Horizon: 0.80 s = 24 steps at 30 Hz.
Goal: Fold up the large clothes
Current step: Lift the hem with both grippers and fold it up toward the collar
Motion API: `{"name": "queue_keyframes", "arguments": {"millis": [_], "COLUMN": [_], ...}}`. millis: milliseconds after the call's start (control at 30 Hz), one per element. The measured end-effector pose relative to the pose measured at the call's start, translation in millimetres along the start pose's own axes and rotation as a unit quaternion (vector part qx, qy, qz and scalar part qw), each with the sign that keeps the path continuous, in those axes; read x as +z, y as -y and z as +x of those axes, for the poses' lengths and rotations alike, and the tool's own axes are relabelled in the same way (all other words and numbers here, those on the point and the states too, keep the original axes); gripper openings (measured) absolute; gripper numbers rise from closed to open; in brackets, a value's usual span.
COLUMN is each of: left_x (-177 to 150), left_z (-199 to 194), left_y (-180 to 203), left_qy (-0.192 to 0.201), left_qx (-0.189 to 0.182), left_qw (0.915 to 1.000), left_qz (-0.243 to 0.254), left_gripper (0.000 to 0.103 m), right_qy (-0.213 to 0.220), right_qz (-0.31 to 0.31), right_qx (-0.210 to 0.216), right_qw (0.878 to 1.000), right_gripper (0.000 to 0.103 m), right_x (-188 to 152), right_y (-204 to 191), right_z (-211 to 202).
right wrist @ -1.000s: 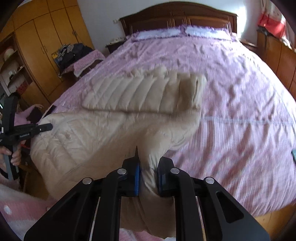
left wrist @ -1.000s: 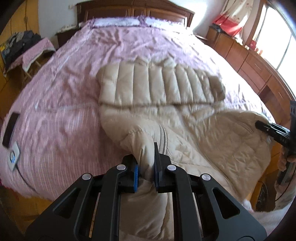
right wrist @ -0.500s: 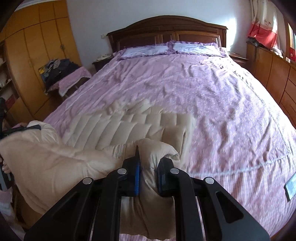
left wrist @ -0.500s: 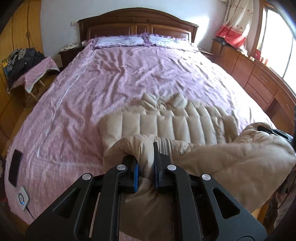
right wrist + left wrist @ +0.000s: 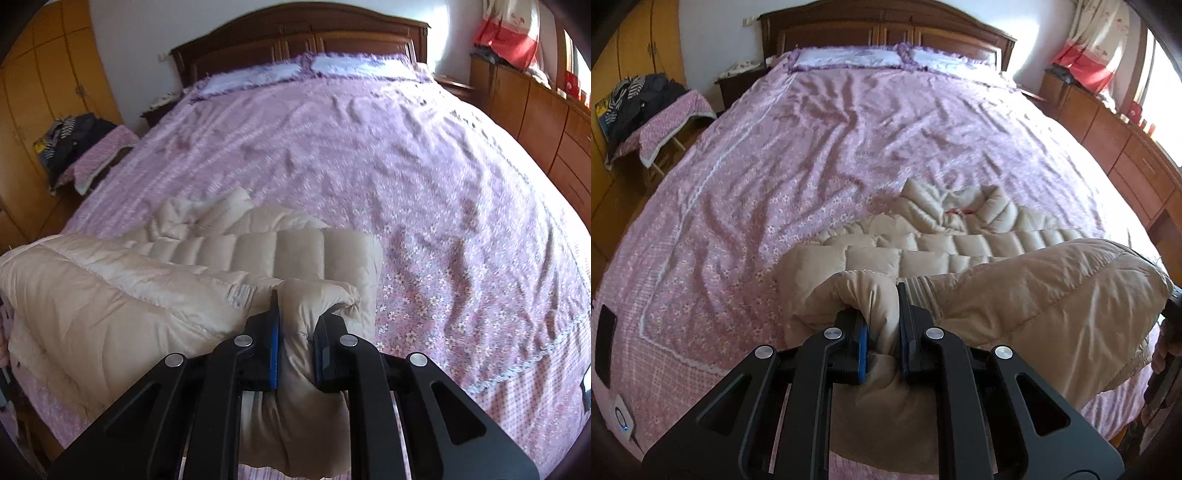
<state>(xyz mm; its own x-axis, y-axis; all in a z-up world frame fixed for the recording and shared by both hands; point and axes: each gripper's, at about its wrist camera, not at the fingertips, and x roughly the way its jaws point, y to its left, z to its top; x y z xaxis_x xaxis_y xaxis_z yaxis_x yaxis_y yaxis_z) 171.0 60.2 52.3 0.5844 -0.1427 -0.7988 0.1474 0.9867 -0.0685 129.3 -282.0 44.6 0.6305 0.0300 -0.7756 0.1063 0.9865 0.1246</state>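
Observation:
A beige quilted down jacket (image 5: 960, 243) lies at the foot of a bed with a pink floral cover (image 5: 849, 129). My left gripper (image 5: 882, 325) is shut on the jacket's lower left edge and holds it raised over the folded sleeves. My right gripper (image 5: 295, 328) is shut on the jacket's (image 5: 258, 251) lower right edge, also raised. The lifted hem (image 5: 1052, 291) arches between the two grippers. The collar (image 5: 953, 206) points toward the headboard. The part of the jacket under the raised fold is hidden.
A phone (image 5: 605, 343) and a white charger (image 5: 622, 421) lie at the bed's near left corner. A chair with clothes (image 5: 646, 110) stands to the left. Wooden drawers (image 5: 1126, 155) run along the right. Pillows (image 5: 849, 55) sit by the headboard.
Both grippers have lifted the jacket's lower edge and carried it forward toward the headboard, so the hem now arches over the folded sleeves.

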Motion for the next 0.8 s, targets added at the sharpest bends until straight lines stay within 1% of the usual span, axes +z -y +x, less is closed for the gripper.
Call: {"name": "queue_keyframes", "arguments": {"millis": [100,200,267,300,333,400,500,600,633,667,700,733,767,800], "left_x": [0.5,-0.6,-1.7,-2.5,-2.3,-3.4,-2.2,-1.2,-1.1,-1.4,-1.8,-2.7,-4.0,-4.8], "left_z": [23.8,37.5,45.6,48.4,50.0,50.1,45.8,37.3,34.7,30.9,28.4,23.2,18.1,13.4], "left_y": [-3.5,-3.7,-2.2,-0.7,0.1,1.2,-1.9,-8.1,-9.9,-12.4,-13.9,-16.0,-17.4,-18.0], "left_qy": [-0.014,-0.019,-0.019,-0.018,-0.018,-0.017,-0.022,-0.029,-0.031,-0.034,-0.035,-0.032,-0.026,-0.021], "left_qx": [0.006,0.011,0.018,0.022,0.025,0.026,0.021,0.006,0.001,-0.007,-0.013,-0.020,-0.021,-0.016], "left_qw": [0.9999,0.9998,0.9997,0.9996,0.9995,0.9995,0.9995,0.9995,0.9995,0.9993,0.9992,0.9992,0.9993,0.9996], "left_qz": [-0.003,-0.001,0.003,0.006,0.008,0.011,0.007,-0.005,-0.007,-0.010,-0.011,-0.013,-0.014,-0.013], "left_gripper": [0.013,0.014,0.017,0.017,0.017,0.018,0.022,0.029,0.034,0.044,0.052,0.064,0.072,0.076], "right_qy": [-0.005,-0.008,-0.008,-0.009,-0.008,-0.008,-0.011,-0.014,-0.016,-0.017,-0.017,-0.017,-0.018,-0.018], "right_qz": [-0.006,-0.016,-0.023,-0.024,-0.026,-0.031,-0.033,-0.032,-0.030,-0.028,-0.028,-0.028,-0.026,-0.023], "right_qx": [-0.014,-0.028,-0.038,-0.041,-0.043,-0.046,-0.044,-0.033,-0.028,-0.021,-0.016,-0.009,-0.003,0.001], "right_qw": [1.000,0.999,0.999,0.999,0.999,0.998,0.998,0.999,0.999,0.999,0.999,0.999,0.999,1.000], "right_gripper": [0.015,0.015,0.017,0.020,0.024,0.025,0.027,0.031,0.032,0.032,0.033,0.035,0.036,0.037], "right_x": [0.1,-1.8,-3.2,-4.0,-4.4,-5.5,-3.4,-2.4,-1.7,-1.3,-1.2,-1.1,-1.5,-1.9], "right_y": [-1.5,-6.3,-8.1,-8.5,-8.6,-9.1,-8.7,-6.8,-6.1,-4.2,-3.6,-2.9,-1.1,-0.6], "right_z": [13.2,22.2,28.6,30.3,32.1,32.2,28.9,21.4,18.9,15.5,13.1,9.8,5.9,3.4]}}
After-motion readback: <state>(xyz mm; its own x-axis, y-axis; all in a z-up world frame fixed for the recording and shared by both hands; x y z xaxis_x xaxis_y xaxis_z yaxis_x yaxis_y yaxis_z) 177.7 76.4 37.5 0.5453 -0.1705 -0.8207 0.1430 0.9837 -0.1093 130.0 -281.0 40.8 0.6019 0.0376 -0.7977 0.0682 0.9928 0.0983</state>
